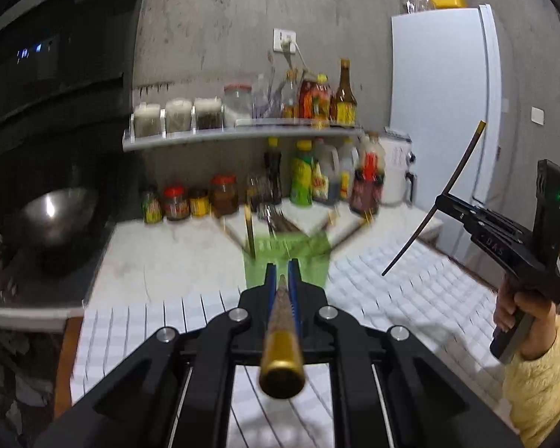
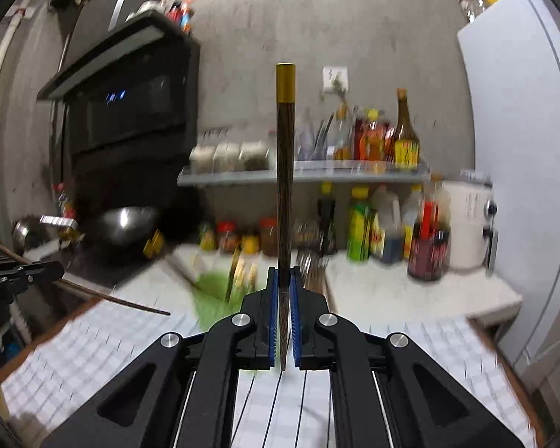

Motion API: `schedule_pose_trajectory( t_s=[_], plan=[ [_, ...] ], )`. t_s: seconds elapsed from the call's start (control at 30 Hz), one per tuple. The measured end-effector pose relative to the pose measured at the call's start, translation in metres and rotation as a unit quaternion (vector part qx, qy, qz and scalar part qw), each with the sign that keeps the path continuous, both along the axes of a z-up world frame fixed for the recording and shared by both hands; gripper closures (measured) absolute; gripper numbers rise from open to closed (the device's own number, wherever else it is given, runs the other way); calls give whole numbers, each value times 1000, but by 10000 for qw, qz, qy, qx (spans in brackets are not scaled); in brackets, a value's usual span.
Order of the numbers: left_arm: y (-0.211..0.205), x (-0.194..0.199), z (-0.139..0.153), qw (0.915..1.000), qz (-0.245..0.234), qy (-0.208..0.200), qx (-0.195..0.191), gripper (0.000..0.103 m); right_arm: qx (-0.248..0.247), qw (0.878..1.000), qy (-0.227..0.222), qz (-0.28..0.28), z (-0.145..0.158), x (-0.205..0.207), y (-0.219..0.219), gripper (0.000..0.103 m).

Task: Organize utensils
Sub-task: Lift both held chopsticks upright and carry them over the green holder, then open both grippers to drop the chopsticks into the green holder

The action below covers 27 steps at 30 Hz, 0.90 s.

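Note:
My left gripper is shut on a dark wooden chopstick; its gold-capped end points back at the camera. My right gripper is shut on a second chopstick that stands upright, gold cap on top. Each gripper shows in the other's view: the right gripper with its chopstick at the right, the left gripper with its chopstick at the far left. Both hover above the counter, short of a green utensil holder, which holds several chopsticks and also shows in the right wrist view.
A white checked mat covers the counter. Sauce bottles and jars line the back wall under a shelf. A steel wok sits on the stove at the left. A white fridge stands at the right.

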<state>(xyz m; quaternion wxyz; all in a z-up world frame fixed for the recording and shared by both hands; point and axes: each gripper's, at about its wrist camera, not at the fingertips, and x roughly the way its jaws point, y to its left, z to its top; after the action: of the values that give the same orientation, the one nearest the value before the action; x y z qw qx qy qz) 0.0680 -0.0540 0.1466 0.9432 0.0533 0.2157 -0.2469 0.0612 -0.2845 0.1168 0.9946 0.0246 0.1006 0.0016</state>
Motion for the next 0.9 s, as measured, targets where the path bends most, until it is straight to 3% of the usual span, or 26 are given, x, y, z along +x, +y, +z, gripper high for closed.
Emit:
schedule_pose_trajectory(
  t_s=[0.1, 0.23, 0.37, 0.53, 0.6, 0.63, 0.8, 0.9],
  plan=[
    [-21, 35, 11, 9999, -45, 71, 86, 97, 103, 9998, -154, 21, 13, 31, -6, 96],
    [-50, 81, 4, 9982, -45, 396, 451, 97, 262, 9993, -194, 177, 17, 72, -9, 96],
    [-73, 115, -17, 9932, 2, 787, 858, 97, 191, 9983, 133, 543, 5, 106, 0, 96],
    [-83, 144, -39, 9879, -77, 1240, 930, 95, 116, 9930, 685, 951, -14, 135, 9, 94],
    [-82, 146, -37, 9895, -88, 1215, 782, 74, 82, 9922, 803, 950, -16, 138, 11, 84],
    [-80, 143, -33, 9915, -48, 1111, 677, 55, 68, 9930, 743, 918, -14, 134, 11, 70],
    [-58, 109, -2, 9983, 85, 516, 240, 44, 16, 9962, 497, 709, 7, 100, 4, 63],
    [-41, 80, 11, 9993, 302, 232, 57, 34, -60, 9978, 413, 518, 20, 66, 1, 51]
  ],
)
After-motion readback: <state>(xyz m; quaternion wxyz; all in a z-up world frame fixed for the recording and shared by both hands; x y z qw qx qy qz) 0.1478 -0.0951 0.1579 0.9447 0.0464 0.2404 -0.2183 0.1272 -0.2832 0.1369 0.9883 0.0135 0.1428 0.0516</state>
